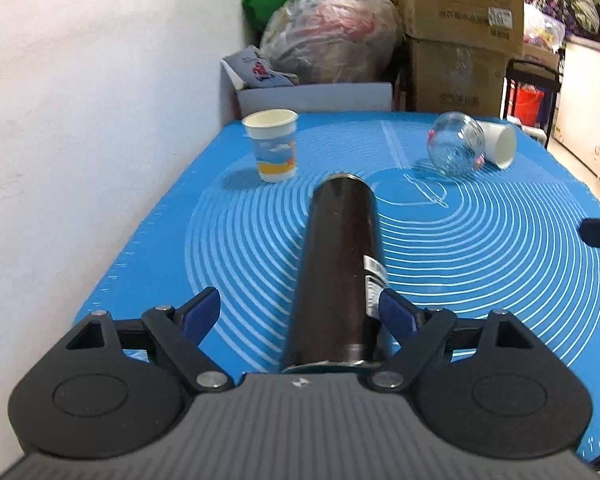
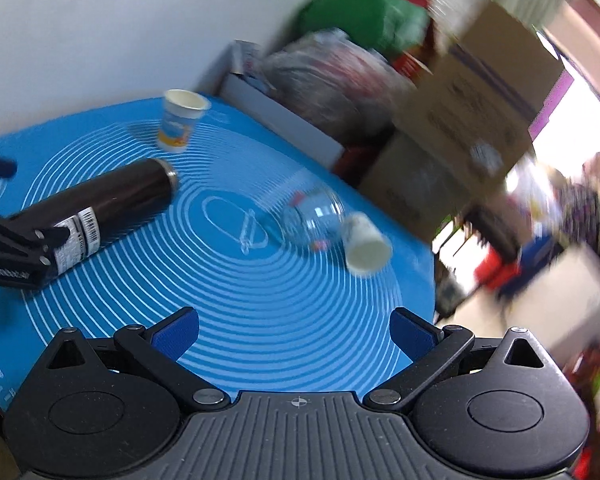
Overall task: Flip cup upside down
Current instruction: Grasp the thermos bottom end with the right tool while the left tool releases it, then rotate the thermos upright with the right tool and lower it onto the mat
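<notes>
A dark brown cylindrical flask (image 1: 336,264) lies lengthwise between my left gripper's (image 1: 300,312) fingers, close to the right pad (image 1: 396,312) with a gap at the left pad (image 1: 198,312). The jaws stand wide open. The flask also shows in the right wrist view (image 2: 108,208), tilted, base in the left gripper. A printed paper cup (image 1: 274,144) stands upright at the far left of the blue mat (image 1: 480,248). A clear glass jar (image 1: 456,146) and a white paper cup (image 1: 500,144) lie on their sides at the far right. My right gripper (image 2: 296,332) is open and empty above the mat.
A white wall runs along the mat's left edge. Behind the mat stand a white box (image 1: 312,96), plastic bags (image 1: 332,36) and stacked cardboard boxes (image 1: 460,32). The mat's right edge drops off to the floor (image 2: 480,320). The right wrist view is motion-blurred.
</notes>
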`<state>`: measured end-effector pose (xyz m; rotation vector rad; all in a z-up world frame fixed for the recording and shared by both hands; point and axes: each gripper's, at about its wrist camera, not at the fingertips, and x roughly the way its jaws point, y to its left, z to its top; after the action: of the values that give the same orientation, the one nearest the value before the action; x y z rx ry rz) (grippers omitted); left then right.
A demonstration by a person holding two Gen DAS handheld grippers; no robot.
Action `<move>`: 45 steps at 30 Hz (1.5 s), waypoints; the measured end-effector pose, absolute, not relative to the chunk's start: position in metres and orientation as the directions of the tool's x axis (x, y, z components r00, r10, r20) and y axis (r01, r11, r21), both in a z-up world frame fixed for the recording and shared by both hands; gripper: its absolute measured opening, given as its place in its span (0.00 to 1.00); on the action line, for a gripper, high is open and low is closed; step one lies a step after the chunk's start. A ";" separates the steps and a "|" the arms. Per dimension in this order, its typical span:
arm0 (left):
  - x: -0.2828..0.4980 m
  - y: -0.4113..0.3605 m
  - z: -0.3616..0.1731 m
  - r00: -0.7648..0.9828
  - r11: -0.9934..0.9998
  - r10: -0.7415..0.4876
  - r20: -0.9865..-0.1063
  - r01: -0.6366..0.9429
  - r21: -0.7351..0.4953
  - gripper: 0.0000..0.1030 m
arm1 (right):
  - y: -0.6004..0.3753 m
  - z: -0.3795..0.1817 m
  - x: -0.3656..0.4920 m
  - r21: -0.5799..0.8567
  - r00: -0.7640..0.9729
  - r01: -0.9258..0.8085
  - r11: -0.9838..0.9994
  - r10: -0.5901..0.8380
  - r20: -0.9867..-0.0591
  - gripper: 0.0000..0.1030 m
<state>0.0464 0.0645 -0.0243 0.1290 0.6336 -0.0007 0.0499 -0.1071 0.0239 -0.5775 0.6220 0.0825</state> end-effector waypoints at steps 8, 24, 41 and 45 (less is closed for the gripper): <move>0.028 0.113 -0.007 0.831 0.995 0.093 -0.549 -0.054 0.086 0.89 | -0.025 0.037 0.063 -0.736 0.853 -0.393 0.551 -0.079 -0.516 1.00; 0.032 0.160 -0.037 0.808 0.984 0.158 -0.567 -0.177 0.022 0.90 | 0.072 -0.055 0.064 -0.654 0.888 -0.390 -0.649 -0.077 -0.453 0.99; 0.044 0.177 -0.053 0.796 0.981 0.149 -0.586 -0.195 -0.015 0.91 | 0.075 -0.151 0.063 -0.140 0.834 -0.277 -0.951 -0.165 -0.527 0.85; 0.047 0.177 -0.055 0.794 0.980 0.149 -0.590 -0.196 -0.016 0.91 | 0.078 -0.167 0.058 -0.146 0.816 -0.286 -0.947 -0.161 -0.554 0.82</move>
<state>0.0472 0.1767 -0.0551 -0.0778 0.6274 0.1855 0.0581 0.0777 -0.1670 -2.7782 0.3470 0.8188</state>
